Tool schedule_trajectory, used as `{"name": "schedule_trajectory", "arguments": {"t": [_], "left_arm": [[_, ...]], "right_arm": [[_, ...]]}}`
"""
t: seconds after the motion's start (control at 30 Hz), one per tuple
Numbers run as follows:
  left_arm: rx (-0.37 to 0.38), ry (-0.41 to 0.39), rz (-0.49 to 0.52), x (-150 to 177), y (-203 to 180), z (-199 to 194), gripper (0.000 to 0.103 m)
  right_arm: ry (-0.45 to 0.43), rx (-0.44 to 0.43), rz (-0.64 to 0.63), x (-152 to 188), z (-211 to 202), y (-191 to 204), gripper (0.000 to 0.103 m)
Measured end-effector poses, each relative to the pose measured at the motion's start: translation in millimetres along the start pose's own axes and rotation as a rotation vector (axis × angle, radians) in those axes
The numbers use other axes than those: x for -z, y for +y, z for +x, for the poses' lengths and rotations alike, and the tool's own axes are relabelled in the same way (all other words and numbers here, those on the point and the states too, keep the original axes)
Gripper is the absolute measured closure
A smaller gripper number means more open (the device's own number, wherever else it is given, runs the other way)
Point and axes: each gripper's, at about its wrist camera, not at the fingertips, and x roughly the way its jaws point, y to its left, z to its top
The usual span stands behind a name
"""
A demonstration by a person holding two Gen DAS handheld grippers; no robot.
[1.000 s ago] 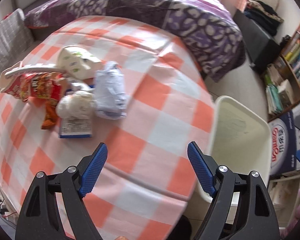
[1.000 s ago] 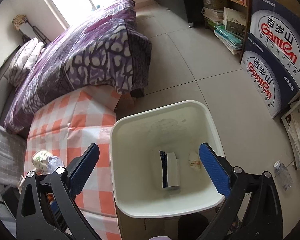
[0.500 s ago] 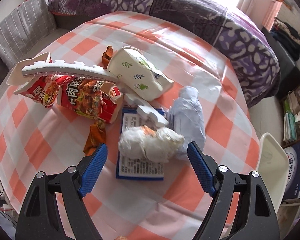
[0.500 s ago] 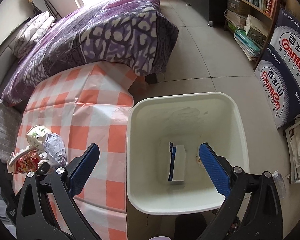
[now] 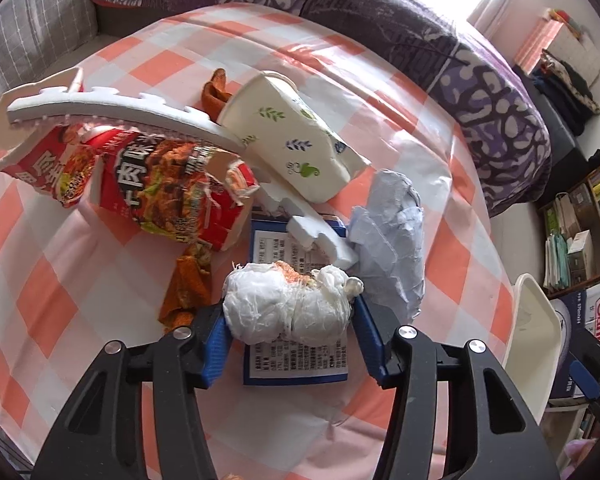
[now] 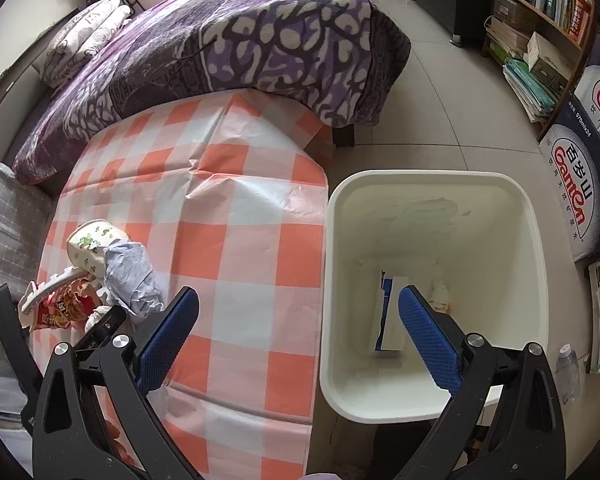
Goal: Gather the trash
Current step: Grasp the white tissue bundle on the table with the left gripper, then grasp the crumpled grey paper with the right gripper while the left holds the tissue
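Observation:
A pile of trash lies on the checked tablecloth (image 5: 380,92). My left gripper (image 5: 290,334) is down at the pile, its blue pads on either side of a crumpled white tissue wad (image 5: 288,304), touching or nearly touching it. The wad lies on a blue-edged printed card (image 5: 296,364). Around it are a red noodle wrapper (image 5: 160,184), a paper cup (image 5: 284,140), white foam pieces (image 5: 100,108) and crumpled pale-blue paper (image 5: 396,240). My right gripper (image 6: 296,336) is open and empty above the rim of the white bin (image 6: 432,188), which holds a carton (image 6: 388,320).
The bin's rim (image 5: 532,344) shows at the table's right edge in the left wrist view. A purple bed (image 6: 240,40) stands behind the table. Bookshelves (image 6: 540,12) and water boxes (image 6: 576,176) line the right side.
My left gripper moved forward and down over the table to the pile, and its pads narrowed around the tissue wad. My right gripper drifted left over the bin's edge, still open.

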Motion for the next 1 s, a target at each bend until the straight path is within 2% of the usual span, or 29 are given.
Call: {"name": "schedule_trajectory", "arguments": {"t": [0.2, 0.37, 0.67, 0.87, 0.97, 1.0], "left_arm": [[0.022, -0.055, -0.045, 3, 28, -23, 0.051], [-0.010, -0.101, -0.057, 16, 59, -43, 0.051], [-0.035, -0.144, -0.136, 34, 123, -70, 0.051], [-0.043, -0.158, -0.152, 38, 143, -76, 0.051], [-0.046, -0.165, -0.146, 39, 144, -77, 0.051], [-0.048, -0.166, -0.144, 39, 144, -77, 0.051]], "right_arm": [[0.012, 0.005, -0.062, 5, 14, 32, 0.007], [0.021, 0.007, -0.140, 12, 28, 67, 0.007], [0.051, -0.062, -0.169, 12, 63, 114, 0.007], [0.023, -0.091, -0.230, 11, 74, 139, 0.008], [0.045, -0.101, -0.240, 12, 82, 145, 0.017], [0.063, -0.107, -0.238, 13, 86, 146, 0.025]]}}
